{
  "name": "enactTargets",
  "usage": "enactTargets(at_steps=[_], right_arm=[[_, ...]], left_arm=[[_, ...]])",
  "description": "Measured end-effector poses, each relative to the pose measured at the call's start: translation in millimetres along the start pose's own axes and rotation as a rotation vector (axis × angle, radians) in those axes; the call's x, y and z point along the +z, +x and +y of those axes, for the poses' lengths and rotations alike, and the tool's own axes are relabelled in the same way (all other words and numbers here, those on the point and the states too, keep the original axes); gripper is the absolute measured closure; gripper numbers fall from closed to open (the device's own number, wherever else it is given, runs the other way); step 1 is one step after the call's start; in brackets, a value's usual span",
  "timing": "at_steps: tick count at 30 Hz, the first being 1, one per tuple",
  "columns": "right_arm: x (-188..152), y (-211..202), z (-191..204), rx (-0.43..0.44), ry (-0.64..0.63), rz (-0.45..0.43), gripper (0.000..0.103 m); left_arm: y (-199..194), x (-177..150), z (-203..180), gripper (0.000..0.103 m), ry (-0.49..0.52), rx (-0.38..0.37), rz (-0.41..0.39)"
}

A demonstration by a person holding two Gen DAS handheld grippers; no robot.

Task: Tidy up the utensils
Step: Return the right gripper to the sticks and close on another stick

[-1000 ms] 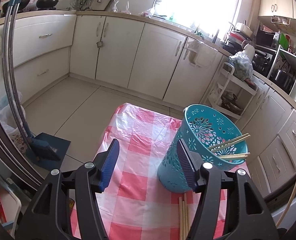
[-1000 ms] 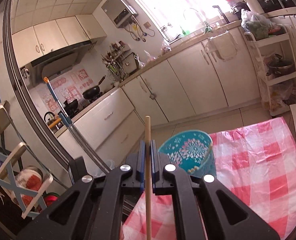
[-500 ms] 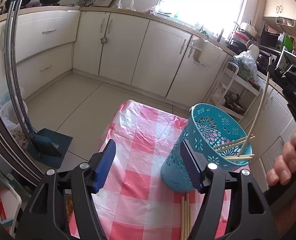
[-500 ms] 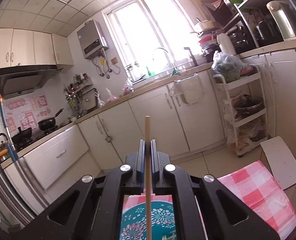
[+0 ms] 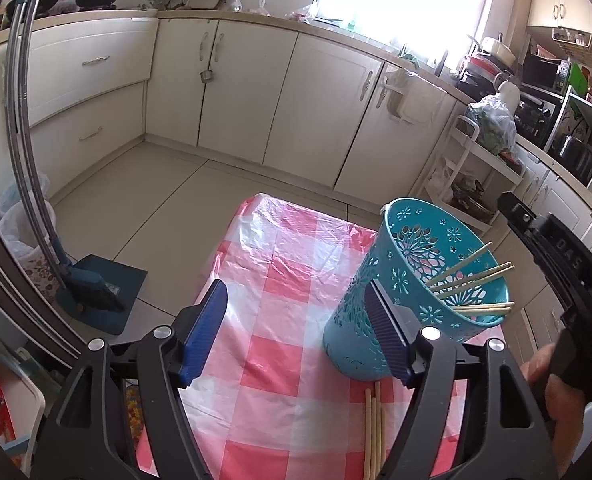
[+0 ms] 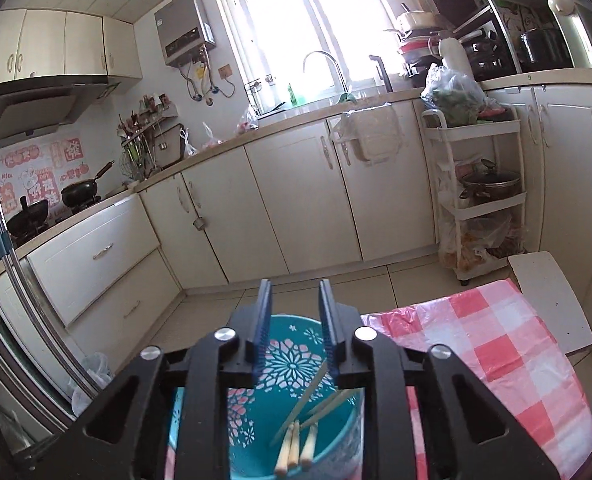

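Since the earlier frames your right hand-held gripper (image 6: 294,328) has swung over the teal utensil basket (image 5: 412,292) and let go of the chopstick it was pinching; that chopstick now sits in the basket with the others. The jaws of this hand-held gripper are opening, with nothing between them. In the right wrist view they sit directly above the basket mouth, with the chopsticks in the basket (image 6: 302,436) just below, leaning against its wall.

Your left hand-held gripper (image 5: 296,336) has held position. Its jaws are opening too, spread wide with nothing clamped. The right pad lies in front of the basket's near wall; contact cannot be confirmed. The left pad stands over bare checked tablecloth (image 5: 264,280).

The basket stands toward the right side of the desk, tipped toward the right. The remaining loose chopsticks (image 5: 372,432) lie on the cloth at the near edge, just this side of the basket's base. Their long axis runs near-to-far, roughly along the left hand-held gripper's pointing line.

Judgement: those loose chopsticks are the next item. They lie below and slightly right of the left hand-held gripper, closer to it than to the right one, which must come back toward you from over the basket. Whichever side takes them, its jaws should close across the sticks, left-right.
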State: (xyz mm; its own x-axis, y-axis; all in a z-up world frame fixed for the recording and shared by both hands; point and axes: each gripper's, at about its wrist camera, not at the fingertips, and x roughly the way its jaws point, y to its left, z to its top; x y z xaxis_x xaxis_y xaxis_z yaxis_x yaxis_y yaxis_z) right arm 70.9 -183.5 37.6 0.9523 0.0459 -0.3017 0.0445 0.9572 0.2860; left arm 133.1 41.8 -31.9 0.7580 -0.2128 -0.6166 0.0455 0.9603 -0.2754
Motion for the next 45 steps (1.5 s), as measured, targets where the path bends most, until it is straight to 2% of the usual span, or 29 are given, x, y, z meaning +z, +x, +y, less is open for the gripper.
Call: enactTargets(at_steps=[6, 9, 11, 13, 15, 17, 20, 24, 27, 31, 33, 34, 38, 40, 43, 45], right_arm=[[-3.4, -54.0, 2.4, 0.035, -0.062, -0.036, 0.073], [-19.1, -81.5, -0.5, 0.038, -0.091, -0.021, 0.072], [-42.8, -89.3, -2.8, 0.032, -0.114, 0.049, 0.072], [-71.8, -83.0, -5.2, 0.033, -0.136, 0.162, 0.072], [-102.9, -66.3, -11.0, 0.038, -0.133, 0.305, 0.078], [-124.9, -48.4, -13.1, 0.041, -0.125, 0.407, 0.083], [-141.7, -26.5, -12.0, 0.049, -0.118, 0.506, 0.084], [-157.9, -12.0, -5.0, 0.017, -0.138, 0.568, 0.085], [-169.6, -8.1, -5.5, 0.006, -0.145, 0.599, 0.086], [-169.4, -9.0, -6.9, -0.005, -0.163, 0.596, 0.087], [-170.4, -9.4, -9.8, -0.010, -0.183, 0.612, 0.091], [-169.3, -9.7, -12.0, -0.014, -0.200, 0.609, 0.096], [-164.8, -13.4, -21.9, -0.017, -0.234, 0.616, 0.096], [-162.6, -15.8, -34.7, -0.022, -0.194, 0.603, 0.097], [-160.0, -17.0, -49.3, -0.011, -0.115, 0.589, 0.097], [-158.9, -17.7, -52.3, -0.001, -0.099, 0.589, 0.097]], left_arm=[[-0.7, -1.1, 2.1, 0.033, -0.002, 0.008, -0.001], [-1.8, -1.4, 2.9, 0.031, -0.002, 0.015, -0.005], [-2.6, -1.8, 4.2, 0.031, -0.003, 0.018, -0.006], [-3.1, -3.2, 4.8, 0.030, 0.001, 0.023, -0.004], [-3.9, -5.6, 5.9, 0.030, 0.008, 0.028, -0.002], [-4.6, -8.9, 6.8, 0.029, 0.019, 0.035, 0.003], [-3.8, -11.9, 9.2, 0.028, 0.029, 0.048, 0.013], [-0.7, -11.1, 16.4, 0.028, 0.016, 0.057, 0.027], [1.6, -10.8, 19.3, 0.028, -0.001, 0.049, 0.041], [3.1, -12.5, 14.9, 0.028, 0.021, 0.048, 0.046], [4.7, -14.2, 13.6, 0.027, 0.032, 0.048, 0.054], [6.5, -15.9, 12.9, 0.027, 0.043, 0.051, 0.066], [14.8, -35.8, 1.9, 0.027, 0.138, 0.055, 0.166], [19.9, -57.8, -10.7, 0.027, 0.211, 0.056, 0.228], [29.4, -90.0, -34.3, 0.027, 0.290, 0.010, 0.318], [34.8, -105.7, -49.9, 0.027, 0.345, 0.003, 0.340]])
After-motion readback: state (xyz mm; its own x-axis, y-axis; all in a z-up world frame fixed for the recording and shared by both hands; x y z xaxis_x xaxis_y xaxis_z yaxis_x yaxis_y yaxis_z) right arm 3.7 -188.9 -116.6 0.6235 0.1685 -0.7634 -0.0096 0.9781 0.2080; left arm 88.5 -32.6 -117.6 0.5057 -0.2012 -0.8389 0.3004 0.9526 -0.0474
